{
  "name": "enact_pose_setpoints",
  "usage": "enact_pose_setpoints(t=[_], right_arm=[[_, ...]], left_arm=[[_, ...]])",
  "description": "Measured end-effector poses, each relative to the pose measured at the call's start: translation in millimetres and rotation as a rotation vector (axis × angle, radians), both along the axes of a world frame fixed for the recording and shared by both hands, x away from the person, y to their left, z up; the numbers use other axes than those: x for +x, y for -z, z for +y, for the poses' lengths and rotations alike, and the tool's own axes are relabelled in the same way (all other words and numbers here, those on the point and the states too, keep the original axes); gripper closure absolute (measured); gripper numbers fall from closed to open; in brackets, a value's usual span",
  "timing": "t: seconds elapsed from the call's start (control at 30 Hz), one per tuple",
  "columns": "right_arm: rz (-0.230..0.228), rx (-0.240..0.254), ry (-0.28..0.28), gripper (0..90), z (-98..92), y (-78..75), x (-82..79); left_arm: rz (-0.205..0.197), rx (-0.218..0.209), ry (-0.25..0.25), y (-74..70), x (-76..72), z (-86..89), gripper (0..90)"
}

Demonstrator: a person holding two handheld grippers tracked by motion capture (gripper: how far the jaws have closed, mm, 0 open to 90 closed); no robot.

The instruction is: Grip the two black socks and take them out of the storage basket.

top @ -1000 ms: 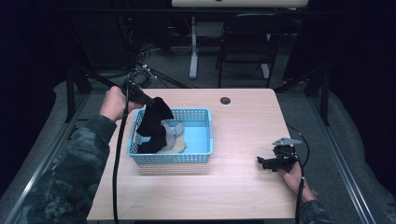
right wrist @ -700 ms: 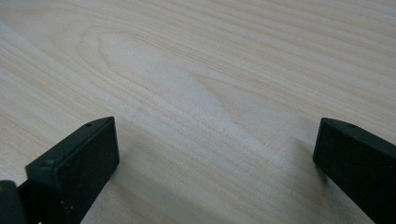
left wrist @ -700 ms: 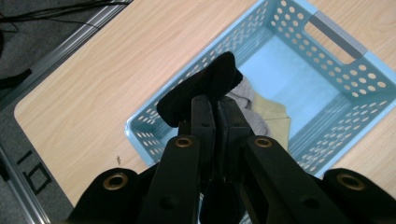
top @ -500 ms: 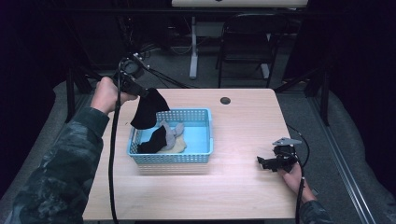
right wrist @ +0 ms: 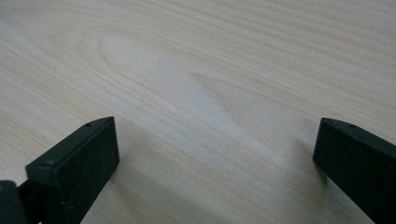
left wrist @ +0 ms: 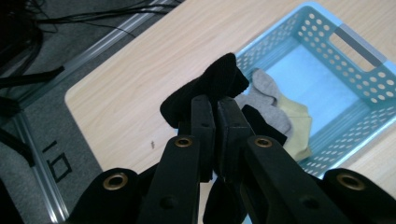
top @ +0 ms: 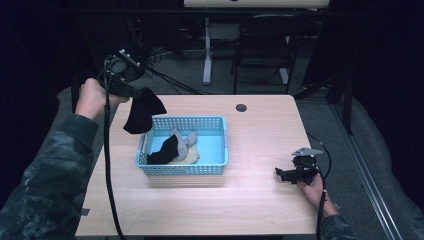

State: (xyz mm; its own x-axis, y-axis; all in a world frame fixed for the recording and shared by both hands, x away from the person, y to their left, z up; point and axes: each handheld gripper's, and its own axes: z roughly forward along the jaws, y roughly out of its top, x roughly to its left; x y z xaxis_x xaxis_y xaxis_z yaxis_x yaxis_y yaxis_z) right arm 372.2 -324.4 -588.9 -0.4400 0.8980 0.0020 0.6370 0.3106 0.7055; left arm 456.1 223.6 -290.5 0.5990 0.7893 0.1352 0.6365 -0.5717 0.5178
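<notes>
A: From the high view, the left gripper (top: 131,91) has its jaws pinched shut on a black sock (top: 142,110), which hangs clear of the table off the far-left corner of the blue basket (top: 183,170). Another black sock (top: 163,151), a grey one (top: 181,143) and a yellowish one (top: 189,157) lie inside the basket.

B: And the right gripper (top: 291,173)?

A: It rests low on the wooden table (top: 260,130), well apart from the basket. Its jaws look parted, with nothing between them.

B: What could go wrong?

A: The sock dangles from one end, so its loose tail could catch the basket rim and drag the light basket along, I'd judge. Or the thin pinch could slip and drop it back in.

B: The left gripper view?

A: The two jaws stand nearly together, with the black sock (left wrist: 205,93) bunched between the pads and bulging out above the tips; some cloth hangs below them too. The grip is near the fabric's edge, which is why I think slipping is possible. Beyond it lie the grey sock (left wrist: 264,100), the yellowish sock (left wrist: 295,126) and the basket (left wrist: 322,46).

B: The right gripper view?

A: Bare tabletop (right wrist: 196,84) lies between wide-open jaws; they hold nothing.
</notes>
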Motion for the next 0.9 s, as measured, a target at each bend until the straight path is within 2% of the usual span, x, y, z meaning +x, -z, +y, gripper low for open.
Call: enact_pose_setpoints(t=[0.4,0.67,0.9], right_arm=[[0.000,-0.001,0.000,0.0,0.0,0.0,0.0],[0.000,-0.001,0.001,0.0,0.0,0.0,0.0],[0.000,-0.002,0.001,0.0,0.0,-0.1,0.0]], left_arm=[[-0.015,0.002,-0.087,-5.5,-8.3,40.3,86.6],[-0.007,0.015,-0.142,1.7,-7.4,61.5,86.5],[0.009,0.016,-0.186,14.3,-4.5,77.5,86.5]])
